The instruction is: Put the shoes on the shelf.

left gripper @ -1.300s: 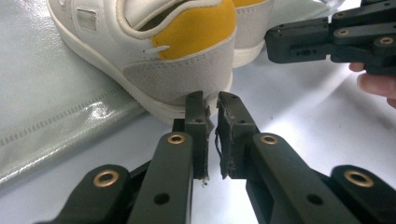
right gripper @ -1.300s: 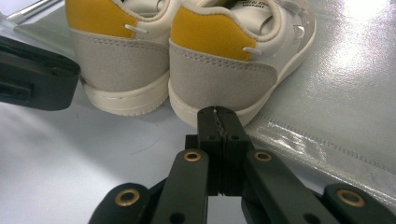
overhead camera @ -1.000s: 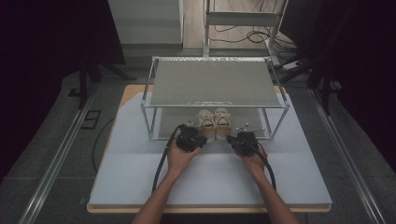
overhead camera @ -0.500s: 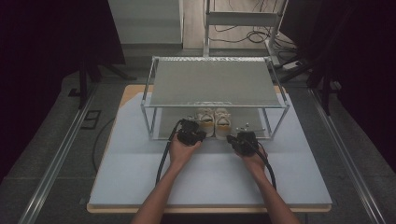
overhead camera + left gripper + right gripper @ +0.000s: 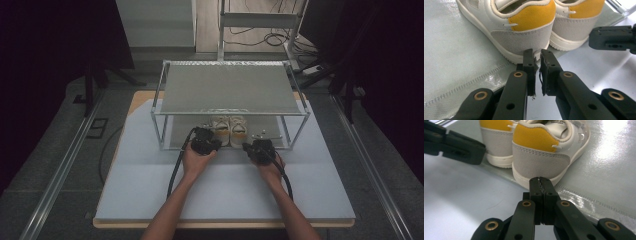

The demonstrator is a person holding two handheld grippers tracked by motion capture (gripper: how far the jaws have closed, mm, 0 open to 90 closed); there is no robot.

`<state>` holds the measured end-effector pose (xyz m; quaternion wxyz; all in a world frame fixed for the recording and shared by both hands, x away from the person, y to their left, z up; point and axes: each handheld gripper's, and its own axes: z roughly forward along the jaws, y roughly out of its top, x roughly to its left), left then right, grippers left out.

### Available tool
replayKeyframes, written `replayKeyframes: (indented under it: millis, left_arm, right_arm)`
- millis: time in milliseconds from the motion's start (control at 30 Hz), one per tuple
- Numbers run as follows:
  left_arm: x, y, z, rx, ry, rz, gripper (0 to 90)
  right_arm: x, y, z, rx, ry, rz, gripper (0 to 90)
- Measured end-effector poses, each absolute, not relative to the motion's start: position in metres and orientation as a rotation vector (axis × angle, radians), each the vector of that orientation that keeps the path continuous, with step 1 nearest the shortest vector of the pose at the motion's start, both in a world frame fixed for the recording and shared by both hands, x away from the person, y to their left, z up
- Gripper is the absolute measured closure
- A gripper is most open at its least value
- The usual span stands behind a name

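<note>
Bench point(image 5: 150, 200) takes up the lower half of the high view, white sheet on top. Rack point(image 5: 230, 87) sits centre frame, mesh top shelf bare, low shelf open to my side so I can reach in from the front.

Shoes point(image 5: 229, 129) stand as a pair on the grey mat point(image 5: 454, 57) under that top shelf, centre of the high view, heels toward me; yellow heel tabs face both gripper cameras. Heels-out makes sense for a grab at the back of each shoe.

Left hand-held gripper point(image 5: 205, 142) sits just left of centre, right hand-held gripper point(image 5: 261, 149) just right of it, both at the rack's front edge. One per shoe, I'd say.

Left one point(image 5: 537, 53): jaws nearly together, a thin slit between them, nothing pinched, tips just short of the left shoe point(image 5: 509, 22) heel at the mat edge.

Right one point(image 5: 540, 181): jaws pressed together on nothing, tips right at the sole of the right shoe point(image 5: 544, 147); touching or not, can't tell.
</note>
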<state>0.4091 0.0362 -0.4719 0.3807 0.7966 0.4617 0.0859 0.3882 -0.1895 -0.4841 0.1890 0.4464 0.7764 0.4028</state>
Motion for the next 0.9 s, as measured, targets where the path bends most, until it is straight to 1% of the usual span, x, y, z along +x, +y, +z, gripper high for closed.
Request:
replayKeyframes:
  millis: [367,467,500,567,600,733,833,900]
  left_arm:
    - [0.41,0.036,-0.473,2.033,1.18,0.232,83.1]
    - [0.412,0.036,-0.474,2.023,1.203,0.231,83.3]
    - [0.413,0.035,-0.474,2.007,1.24,0.218,83.2]
    - [0.415,0.034,-0.473,2.022,1.236,0.224,82.1]
    - [0.417,0.036,-0.473,2.048,1.197,0.243,82.1]
    - [0.413,0.036,-0.472,2.032,1.199,0.258,78.0]
    - [0.41,0.04,-0.471,2.009,1.187,0.264,72.0]
    - [0.407,0.043,-0.468,2.006,1.175,0.265,65.8]
  right_arm:
    - [0.404,-0.186,-0.49,1.293,2.159,1.103,88.4]
    - [0.403,-0.185,-0.49,1.295,2.163,1.109,87.0]
    - [0.403,-0.185,-0.49,1.295,2.164,1.11,87.0]
    - [0.403,-0.184,-0.49,1.292,2.166,1.11,86.9]
    - [0.403,-0.184,-0.49,1.292,2.166,1.11,86.9]
    - [0.402,-0.185,-0.49,1.29,2.17,1.113,84.7]
    - [0.4,-0.188,-0.488,1.276,2.17,1.122,81.4]
    - [0.398,-0.19,-0.486,1.271,2.169,1.141,77.8]
